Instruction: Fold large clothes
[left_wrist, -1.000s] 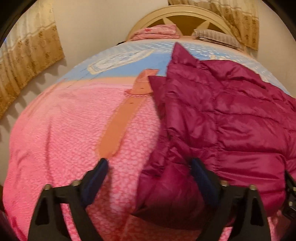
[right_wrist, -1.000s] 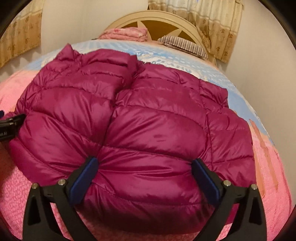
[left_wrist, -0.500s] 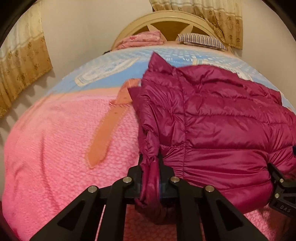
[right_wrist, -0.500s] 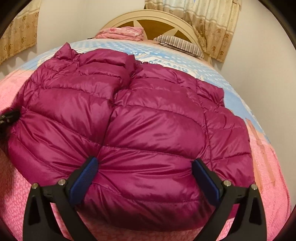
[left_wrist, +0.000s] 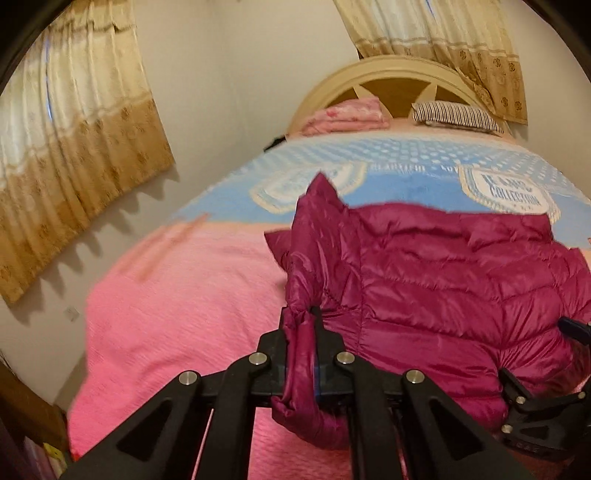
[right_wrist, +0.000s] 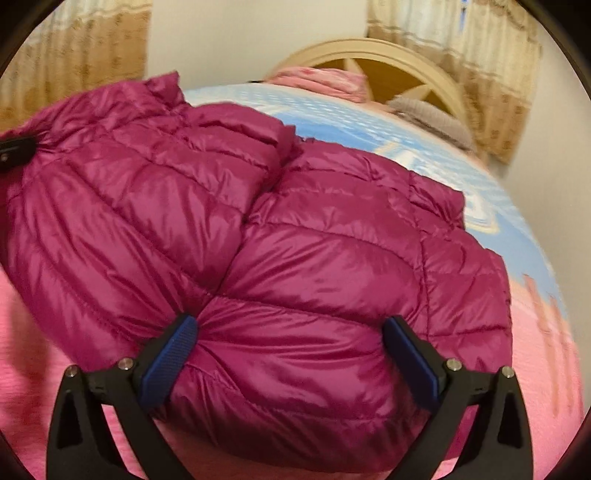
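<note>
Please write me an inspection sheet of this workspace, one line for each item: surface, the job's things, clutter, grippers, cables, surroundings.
Surface: bed cover, pink near the cameras, blue with printed badges farther off.
Job's things: magenta puffer jacket lying on the bed, partly bunched.
Clutter: folded pink bedding and striped pillow at the headboard.
Grippers: left gripper shut on the jacket's edge; right gripper wide open, jacket hem bulging between its blue pads.
Cables: nothing seen.
Surroundings: cream arched headboard, beige patterned curtains, plain walls.
</note>
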